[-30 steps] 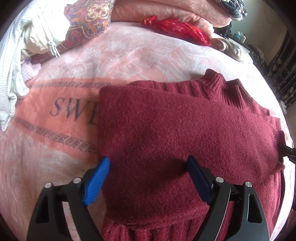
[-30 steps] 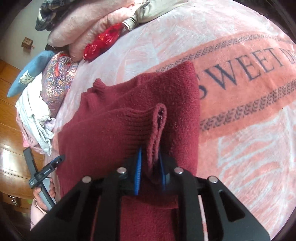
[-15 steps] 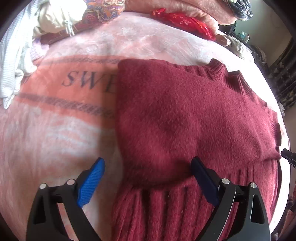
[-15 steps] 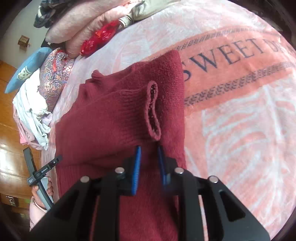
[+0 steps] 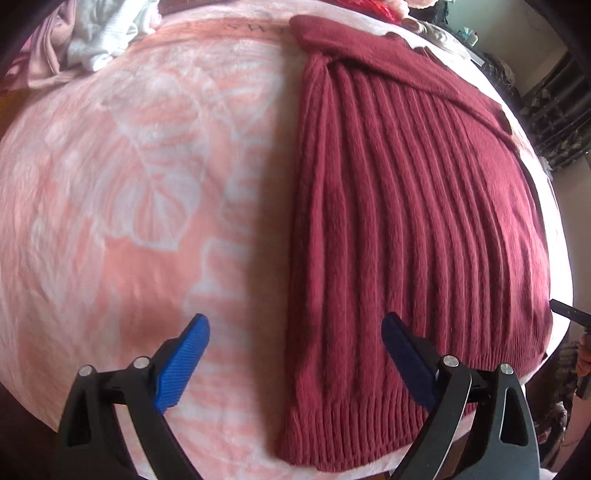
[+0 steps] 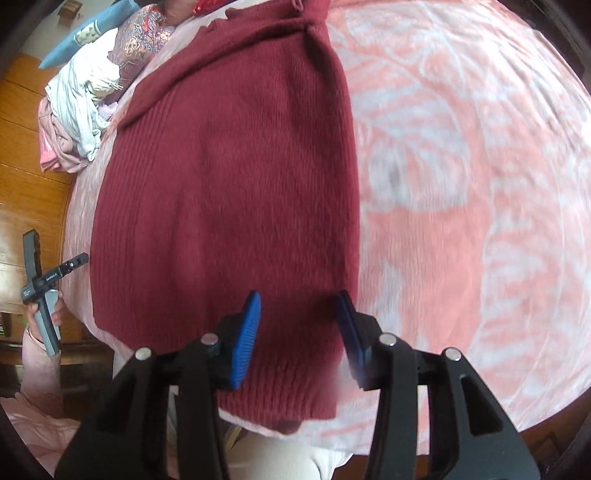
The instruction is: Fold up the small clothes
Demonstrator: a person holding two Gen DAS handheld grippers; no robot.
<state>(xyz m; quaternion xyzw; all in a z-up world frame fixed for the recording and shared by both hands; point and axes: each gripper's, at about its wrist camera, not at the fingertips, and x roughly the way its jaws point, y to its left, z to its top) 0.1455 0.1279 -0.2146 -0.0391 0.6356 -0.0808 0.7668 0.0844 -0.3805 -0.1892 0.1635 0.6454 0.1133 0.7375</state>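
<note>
A bed is seen, covered by a pink blanket (image 5: 140, 192). The left gripper (image 5: 295, 354) is held wide open with nothing gripped, its jaws set astride the near left hem corner of the maroon sweater (image 5: 406, 221). The right gripper (image 6: 301, 332) is opened moderately, empty, over the opposite hem corner, likely for lifting the hem. Piled clothes (image 6: 77, 110) are left beyond.

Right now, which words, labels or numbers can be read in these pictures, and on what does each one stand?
"SWE", faint, upside down and cut off by the sweater: on the pink blanket.
White print on the side of the left tool: too small to read.
On the sweater itself: none.
</note>
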